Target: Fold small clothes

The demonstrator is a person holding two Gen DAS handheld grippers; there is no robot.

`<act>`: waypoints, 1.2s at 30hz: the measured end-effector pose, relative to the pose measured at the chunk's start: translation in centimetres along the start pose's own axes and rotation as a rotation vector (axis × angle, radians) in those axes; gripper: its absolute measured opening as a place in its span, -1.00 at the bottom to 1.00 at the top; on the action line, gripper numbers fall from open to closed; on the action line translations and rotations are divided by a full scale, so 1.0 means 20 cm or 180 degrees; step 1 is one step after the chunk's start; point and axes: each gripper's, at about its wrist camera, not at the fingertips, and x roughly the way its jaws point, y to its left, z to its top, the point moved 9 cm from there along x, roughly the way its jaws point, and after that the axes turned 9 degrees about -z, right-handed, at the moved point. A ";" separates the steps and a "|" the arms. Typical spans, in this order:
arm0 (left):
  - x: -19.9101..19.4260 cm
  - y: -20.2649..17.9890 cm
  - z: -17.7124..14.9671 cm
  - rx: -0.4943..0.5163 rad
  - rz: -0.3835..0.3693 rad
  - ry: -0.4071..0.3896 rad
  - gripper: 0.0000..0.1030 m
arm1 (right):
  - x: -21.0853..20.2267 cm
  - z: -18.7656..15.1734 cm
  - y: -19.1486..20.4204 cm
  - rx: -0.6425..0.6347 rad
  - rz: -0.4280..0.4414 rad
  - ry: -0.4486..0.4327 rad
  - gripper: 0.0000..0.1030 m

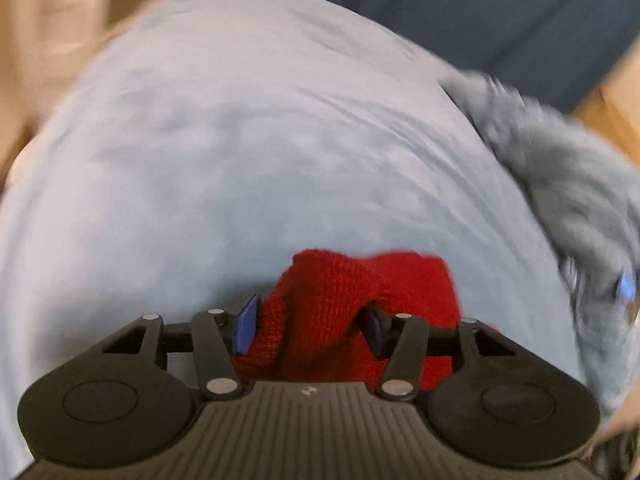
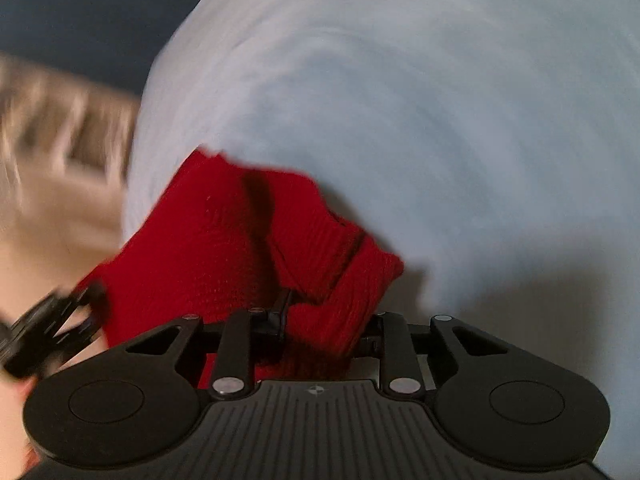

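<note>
Gripping the red knit piece (image 2: pixel 240 248) on the pale blue sheet (image 1: pixel 240 160), both grippers, left (image 1: pixel 312 328) and right (image 2: pixel 324 328), clamped on it; next we probably lift and fold it over evenly

The left gripper (image 1: pixel 312 328), black with blue pads, points steeply downward, its jaws part-way apart with red knit cloth bunched between and against them. The right gripper (image 2: pixel 324 328), black too, also tilts downward, its jaws drawn close and pinching a red knit fold.
</note>
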 end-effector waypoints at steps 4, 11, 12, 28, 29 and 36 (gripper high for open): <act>0.09 0.00 -0.02 0.0215 0.0415 0.0094 0.75 | -0.02 -0.18 -0.08 0.0503 0.0190 -0.0401 -0.41; -0.21 0.10 -0.09 -0.0232 0.0137 -0.0302 0.92 | -0.04 0.00 0.01 0.0107 0.0035 -0.0404 0.07; -0.21 0.07 -0.11 -0.0194 0.0043 -0.0288 0.91 | -0.06 0.02 -0.01 0.0149 0.0042 -0.0437 0.11; -0.12 0.31 -0.19 -0.0572 0.0424 -0.0385 -0.58 | -0.15 0.21 0.25 -0.0454 0.0176 -0.0811 0.23; -0.09 0.32 -0.19 -0.0610 0.0382 -0.0357 -0.53 | -0.12 0.20 0.25 -0.0467 0.0150 -0.0752 0.23; -0.26 0.27 -0.23 -0.0415 0.0695 -0.0554 0.81 | 0.01 0.11 0.09 -0.0455 -0.0222 -0.0497 0.39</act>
